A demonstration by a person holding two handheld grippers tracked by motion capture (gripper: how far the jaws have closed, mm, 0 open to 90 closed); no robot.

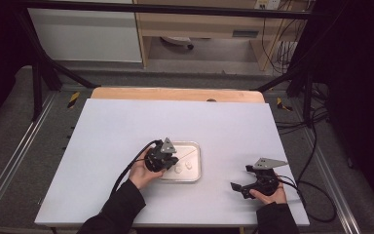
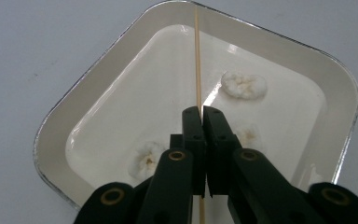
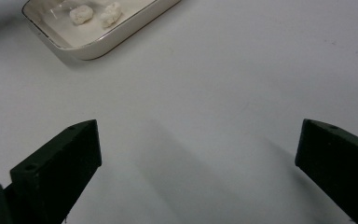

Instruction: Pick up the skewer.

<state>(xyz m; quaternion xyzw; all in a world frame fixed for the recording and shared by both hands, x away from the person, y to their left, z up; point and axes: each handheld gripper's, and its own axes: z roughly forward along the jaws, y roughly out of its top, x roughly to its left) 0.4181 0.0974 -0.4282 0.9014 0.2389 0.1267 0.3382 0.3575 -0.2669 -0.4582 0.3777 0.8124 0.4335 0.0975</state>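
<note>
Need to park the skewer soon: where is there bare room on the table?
Bare: the table beyond and left of the tray, and the strip between tray and right gripper. Crowded: inside the tray, where the left gripper holds the skewer over white lumps.

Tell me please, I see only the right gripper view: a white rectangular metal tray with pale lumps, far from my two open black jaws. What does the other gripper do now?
Observer: The left gripper is shut on a thin wooden skewer, held above the white rectangular metal tray.
Operator: How many pale lumps are in the tray? I count two.
Observer: The left gripper view shows three soft white lumps: one near the far side, two closer to the jaws.
Operator: Does the skewer already pierce a lump?
Observer: No, the visible part of the skewer runs over bare tray floor between the lumps.
Operator: Where is my right gripper?
Observer: In the high view, the right gripper is over the white table, right of the tray.
</note>
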